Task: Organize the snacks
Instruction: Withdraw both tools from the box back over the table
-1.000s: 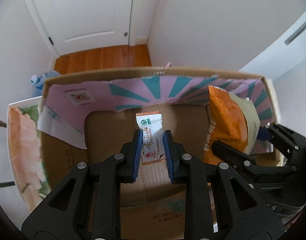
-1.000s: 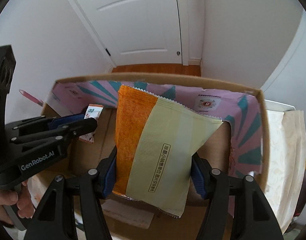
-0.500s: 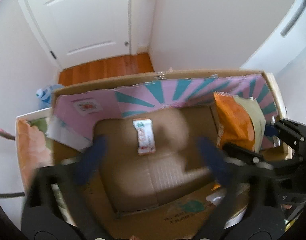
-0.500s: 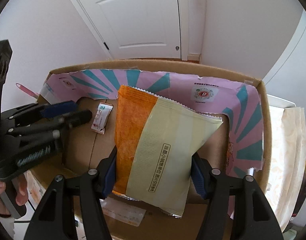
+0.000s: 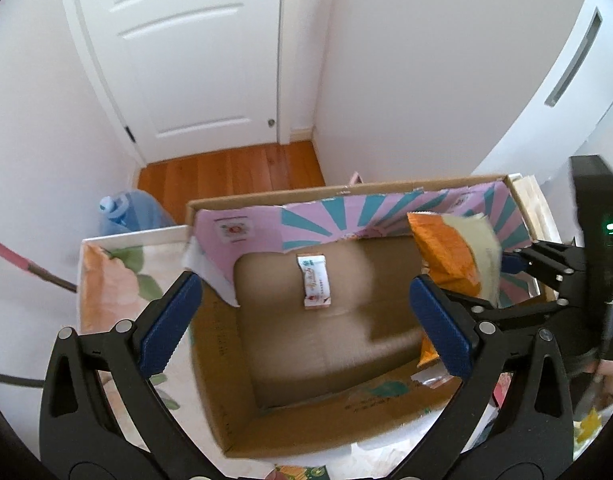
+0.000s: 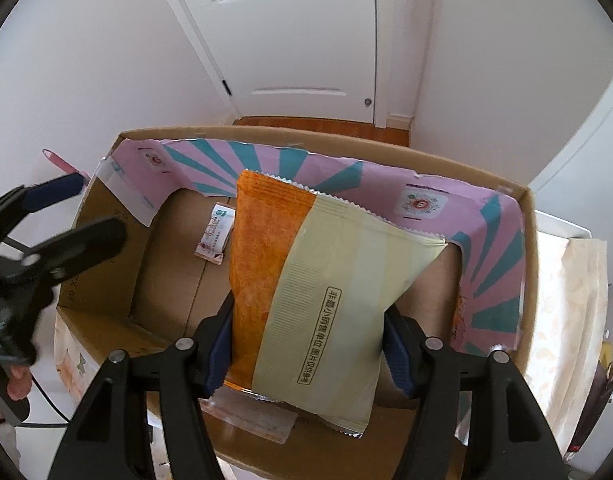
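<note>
A white panelled door (image 5: 194,52) and a strip of wooden floor (image 5: 230,168) lie beyond the cardboard box (image 5: 226,380), which sits on a desk covered with a floral cloth (image 5: 106,272); a blue water bottle (image 5: 126,216) stands on the floor behind the box's far left corner. In the left wrist view the left gripper (image 5: 306,312) hangs above the box with its fingers (image 5: 166,320) spread wide and nothing between them. The small snack packet (image 5: 314,282) lies flat on the box floor, toward the far wall with its pink and teal lining. The right gripper shows at the box's right side, carrying the orange and cream snack bag (image 5: 454,256).

In the right wrist view the right gripper (image 6: 308,344) points steeply down into the box — its fingers (image 6: 218,348) press on the two sides of the snack bag (image 6: 318,300), whose jaws have just eased a little wider though the bag is still pinched. The bag stands tilted in the right half of the box, its lower edge near the box's near wall. The small packet (image 6: 215,232) lies left of it on the box floor, partly hidden by the bag's edge. The left gripper (image 6: 50,216) hovers over the box's left wall, a person's fingertips showing below it.

The step in hand looks like setting the bag down. It should go well if the bag is lowered until it rests on the box floor, clear of the small packet, before the fingers let go — dropped from height, a light crinkly bag may slide or land on the packet.
</note>
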A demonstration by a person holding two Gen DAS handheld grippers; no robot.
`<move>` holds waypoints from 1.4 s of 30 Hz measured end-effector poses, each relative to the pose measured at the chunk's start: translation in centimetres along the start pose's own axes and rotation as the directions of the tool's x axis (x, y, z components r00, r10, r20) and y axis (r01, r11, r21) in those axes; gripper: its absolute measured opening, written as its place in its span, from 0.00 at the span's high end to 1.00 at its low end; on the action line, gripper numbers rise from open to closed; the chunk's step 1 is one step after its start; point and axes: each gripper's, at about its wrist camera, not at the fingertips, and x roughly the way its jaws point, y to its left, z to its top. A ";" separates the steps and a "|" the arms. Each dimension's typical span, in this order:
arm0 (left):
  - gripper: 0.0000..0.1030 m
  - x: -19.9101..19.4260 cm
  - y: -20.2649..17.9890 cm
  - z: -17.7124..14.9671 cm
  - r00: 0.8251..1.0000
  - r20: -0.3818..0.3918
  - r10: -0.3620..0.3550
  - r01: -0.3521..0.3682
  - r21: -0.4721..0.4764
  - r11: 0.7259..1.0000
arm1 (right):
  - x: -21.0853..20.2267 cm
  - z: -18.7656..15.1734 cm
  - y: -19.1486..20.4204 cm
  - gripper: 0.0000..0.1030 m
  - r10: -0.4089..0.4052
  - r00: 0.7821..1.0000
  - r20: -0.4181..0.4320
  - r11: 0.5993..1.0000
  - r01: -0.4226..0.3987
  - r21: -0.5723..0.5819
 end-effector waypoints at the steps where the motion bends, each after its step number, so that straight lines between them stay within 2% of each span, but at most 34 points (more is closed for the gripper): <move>1: 0.00 -0.4 0.2 -0.1 1.000 0.008 0.007 -0.007 -0.004 1.000 | 0.2 0.1 0.0 0.37 -0.001 1.000 0.004 1.000 0.001 -0.005; 2: 0.00 -0.5 0.3 -0.3 1.000 0.014 0.013 -0.013 -0.008 1.000 | 0.3 0.2 0.0 0.22 -0.007 1.000 0.009 1.000 0.007 -0.014; 3: 0.00 -0.8 0.5 -0.3 1.000 0.020 0.019 -0.019 -0.012 1.000 | 0.5 0.2 0.1 0.00 -0.008 1.000 0.017 1.000 0.009 -0.019; 11: 0.00 -3.0 0.8 -1.7 0.998 0.049 0.045 -0.044 -0.034 0.998 | -1.3 -0.4 0.3 0.00 0.013 0.997 0.081 1.000 -0.012 -0.018; 18: 0.00 -6.4 -0.5 -2.9 0.994 0.097 0.060 -0.057 -0.032 0.998 | -5.9 -1.6 1.0 0.00 0.031 0.987 0.157 0.999 -0.025 -0.039; 23: 0.00 -10.0 -2.0 -4.4 0.984 0.156 0.090 -0.087 -0.024 0.996 | -9.5 -3.1 2.2 0.00 0.030 0.976 0.216 0.998 -0.016 -0.067; 31: 0.00 -16.6 -4.9 -8.4 0.954 0.265 0.138 -0.130 -0.047 0.990 | -16.0 -7.4 2.7 0.00 0.014 0.951 0.310 0.995 0.018 -0.100; 35: 0.00 -19.1 -6.1 -11.0 0.946 0.293 0.135 -0.119 -0.073 0.990 | -18.9 -10.2 2.7 0.00 -0.020 0.937 0.348 0.991 0.065 -0.117; 38: 0.00 -20.3 -7.0 -13.0 0.946 0.294 0.134 -0.111 -0.096 0.989 | -20.8 -12.6 2.7 0.00 -0.032 0.925 0.378 0.988 0.085 -0.126; 42: 0.00 -20.7 -7.7 -15.4 0.957 0.261 0.128 -0.098 -0.126 0.987 | -22.1 -15.3 2.4 0.00 -0.054 0.915 0.399 0.986 0.113 -0.124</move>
